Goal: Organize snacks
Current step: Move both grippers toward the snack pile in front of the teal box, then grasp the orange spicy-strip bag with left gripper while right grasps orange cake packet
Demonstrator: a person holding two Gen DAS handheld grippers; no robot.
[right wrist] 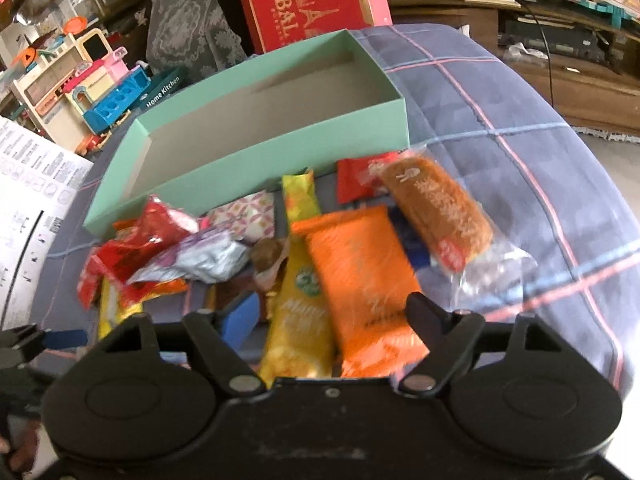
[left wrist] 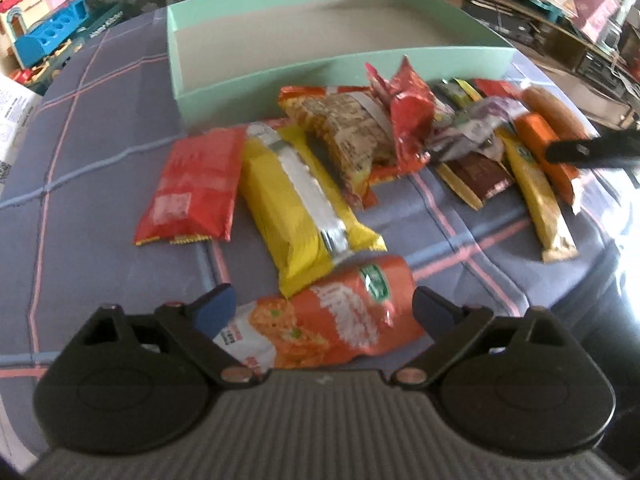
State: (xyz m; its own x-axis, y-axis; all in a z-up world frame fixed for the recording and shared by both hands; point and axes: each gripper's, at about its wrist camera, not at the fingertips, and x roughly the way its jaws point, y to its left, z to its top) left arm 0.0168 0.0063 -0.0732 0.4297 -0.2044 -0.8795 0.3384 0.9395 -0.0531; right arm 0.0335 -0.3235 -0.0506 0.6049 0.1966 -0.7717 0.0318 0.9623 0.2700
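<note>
Left wrist view: left gripper (left wrist: 322, 310) has its jaws spread wide, straddling the orange glossy plastic snack pouch with a rice picture (left wrist: 332, 320) that lies flat on the blue plaid cloth with pink lines (left wrist: 100, 168). The pads do not press on it, so nothing is held. The pouch looks light, puffy and slick; judged best taken across the short width at mid-body, with a gentle squeeze since the contents could crush. Beyond it lie the yellow foil-seamed packet (left wrist: 304, 204) and the red flat packet (left wrist: 192, 188), with the pile of mixed wrappers (left wrist: 420, 128) further on. The mint-green open cardboard box (left wrist: 280, 76) sits behind the snacks with nothing in it, the likely place for them.

Right wrist view: right gripper (right wrist: 332, 312) is also open and holding nothing. Two items lie between its jaws: the orange flat foil packet (right wrist: 360, 272) and the long yellow stick pack (right wrist: 300, 280), touching side by side. Both look thin, light and slippery, and closing here risks pinching the two at once, so the orange one is better pinched at its free right edge. The brown cake in clear crinkly wrap (right wrist: 436, 212) lies just beyond, soft and squashable. The frame is blurred, so labels are unreadable.
</note>
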